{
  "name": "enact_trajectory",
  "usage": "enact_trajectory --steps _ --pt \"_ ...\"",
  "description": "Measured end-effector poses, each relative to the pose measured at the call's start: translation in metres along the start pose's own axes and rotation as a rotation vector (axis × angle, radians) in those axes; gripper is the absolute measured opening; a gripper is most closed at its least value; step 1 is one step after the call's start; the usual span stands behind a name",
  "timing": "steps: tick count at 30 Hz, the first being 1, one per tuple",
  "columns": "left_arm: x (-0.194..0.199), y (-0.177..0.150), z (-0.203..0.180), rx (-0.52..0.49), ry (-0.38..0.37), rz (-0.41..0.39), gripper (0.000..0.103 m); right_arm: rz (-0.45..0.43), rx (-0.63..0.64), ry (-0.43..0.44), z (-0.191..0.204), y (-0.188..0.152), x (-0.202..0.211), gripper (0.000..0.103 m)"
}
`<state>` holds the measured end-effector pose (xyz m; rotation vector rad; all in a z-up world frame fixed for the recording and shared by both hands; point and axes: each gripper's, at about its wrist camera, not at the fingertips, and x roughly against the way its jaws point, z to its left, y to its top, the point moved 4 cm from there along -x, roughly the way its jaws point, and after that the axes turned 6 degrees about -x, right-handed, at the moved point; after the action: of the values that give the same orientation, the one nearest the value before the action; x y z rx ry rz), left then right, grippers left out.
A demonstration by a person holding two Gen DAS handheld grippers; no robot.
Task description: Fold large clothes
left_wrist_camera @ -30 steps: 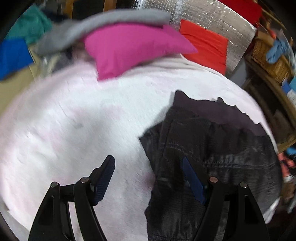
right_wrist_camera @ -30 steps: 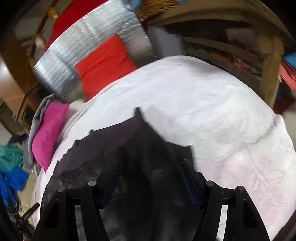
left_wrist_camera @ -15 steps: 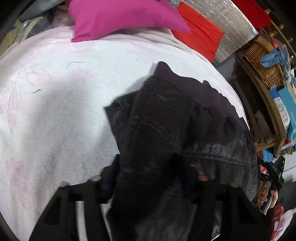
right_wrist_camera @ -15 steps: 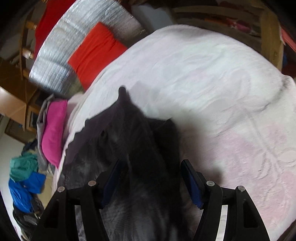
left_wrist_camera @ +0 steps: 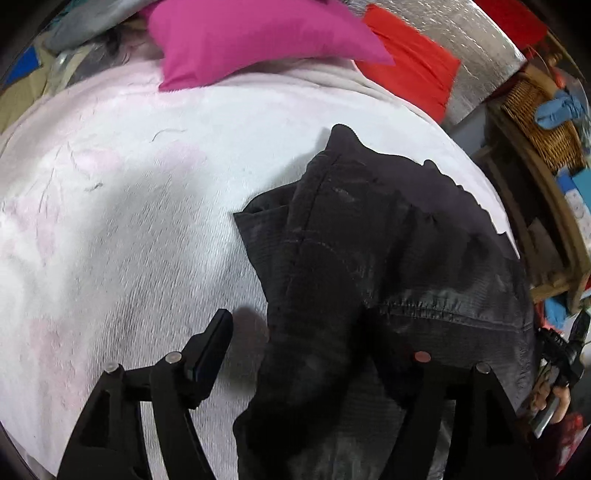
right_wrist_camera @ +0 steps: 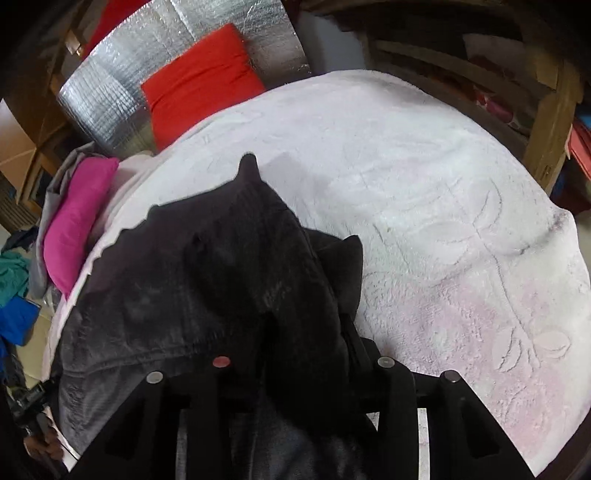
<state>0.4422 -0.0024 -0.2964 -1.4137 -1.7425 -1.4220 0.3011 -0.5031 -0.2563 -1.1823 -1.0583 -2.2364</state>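
Here's the dark garment (left_wrist_camera: 373, 266), bunched up on the near right part of the pale pink blanket (left_wrist_camera: 122, 236), its stitched seam running across toward the right edge. The left gripper (left_wrist_camera: 295, 339) has just been opening its jaws; they stand wide, the left finger (left_wrist_camera: 212, 343) over bare blanket, the right finger dark against the cloth, and a fold of the garment lies between them without being pinched. Over on the other camera, the right gripper (right_wrist_camera: 299, 343) has just been closing, its jaws narrow now, with a thick ridge of the garment (right_wrist_camera: 207, 266) bunched between them; whether the pads truly press it I cannot tell. At the far end sit a pink pillow (left_wrist_camera: 258, 33) and a red cushion (left_wrist_camera: 413, 70) against a silver padded sheet (right_wrist_camera: 147, 62).
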Motion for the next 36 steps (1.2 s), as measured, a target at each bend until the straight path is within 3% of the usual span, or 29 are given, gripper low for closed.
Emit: enact_trajectory --steps 1,2,7,13,16,20,27,29,32,36 --pt "0.003 0.000 0.002 0.012 -0.011 0.004 0.073 -0.002 -0.014 0.015 0.000 0.000 0.005 0.063" --pt "0.004 0.000 0.003 0.025 -0.019 0.008 0.073 -0.011 -0.022 0.030 0.001 0.000 0.010 0.066" --pt "0.033 0.003 0.019 0.078 -0.037 -0.057 0.073 -0.143 -0.033 0.026 0.001 0.005 0.048 0.072" --pt "0.087 -0.008 0.010 0.069 -0.001 -0.228 0.073 -0.202 -0.071 0.218 -0.002 -0.016 0.093 0.072" --pt "0.106 -0.026 -0.007 0.055 0.007 -0.294 0.073 -0.144 -0.066 0.316 0.007 -0.038 0.100 0.075" --pt "0.118 -0.069 -0.025 0.069 -0.067 -0.324 0.074 0.016 -0.101 0.441 0.016 -0.082 0.096 0.075" --pt "0.094 -0.135 -0.022 0.201 -0.211 -0.191 0.076 0.172 -0.261 0.516 -0.003 -0.131 0.070 0.075" --pt "0.087 -0.136 -0.016 0.250 -0.216 -0.162 0.076 0.180 -0.307 0.485 -0.010 -0.135 0.062 0.075" --pt "0.088 -0.127 -0.006 0.329 -0.209 -0.202 0.077 0.152 -0.397 0.454 -0.021 -0.127 0.051 0.075" --pt "0.076 -0.112 0.017 0.480 -0.220 -0.213 0.079 0.122 -0.534 0.475 -0.029 -0.108 0.033 0.076"
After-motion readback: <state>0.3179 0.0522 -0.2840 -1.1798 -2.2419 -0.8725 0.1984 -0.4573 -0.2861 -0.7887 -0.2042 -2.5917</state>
